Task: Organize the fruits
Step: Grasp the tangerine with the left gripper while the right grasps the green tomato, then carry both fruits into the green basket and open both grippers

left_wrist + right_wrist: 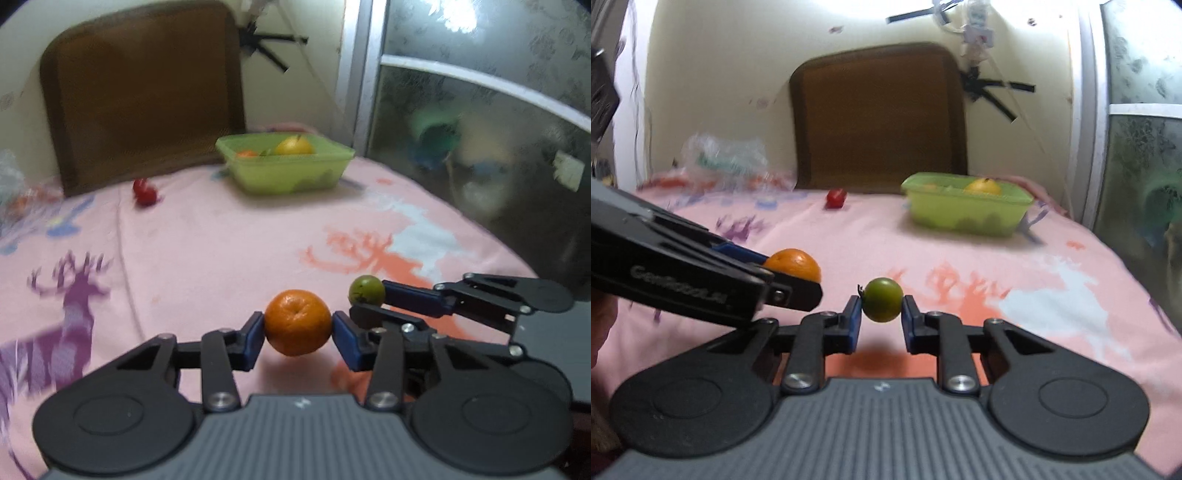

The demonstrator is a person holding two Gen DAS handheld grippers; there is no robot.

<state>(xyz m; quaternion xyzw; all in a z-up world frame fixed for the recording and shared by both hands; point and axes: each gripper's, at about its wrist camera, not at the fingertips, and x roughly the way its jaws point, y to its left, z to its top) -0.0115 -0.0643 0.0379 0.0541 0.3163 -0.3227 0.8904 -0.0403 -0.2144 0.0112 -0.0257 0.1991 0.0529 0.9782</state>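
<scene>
My left gripper [298,332] is shut on an orange [297,322], held just above the pink cloth. To its right, my right gripper [882,312] is shut on a small green fruit [882,299], also lifted off the cloth. The same green fruit [366,290] shows in the left wrist view, and the orange [793,264] shows in the right wrist view. A green plastic tub [291,173] stands at the far side and holds a yellow fruit [294,146] and a small orange one [246,153]. A red fruit [144,192] lies on the cloth left of the tub.
The pink cloth [207,251] with deer prints covers the whole surface. A brown cushion [140,92] leans on the wall behind. Crumpled clear plastic [727,155] lies at the far left. A frosted glass door [480,110] stands to the right.
</scene>
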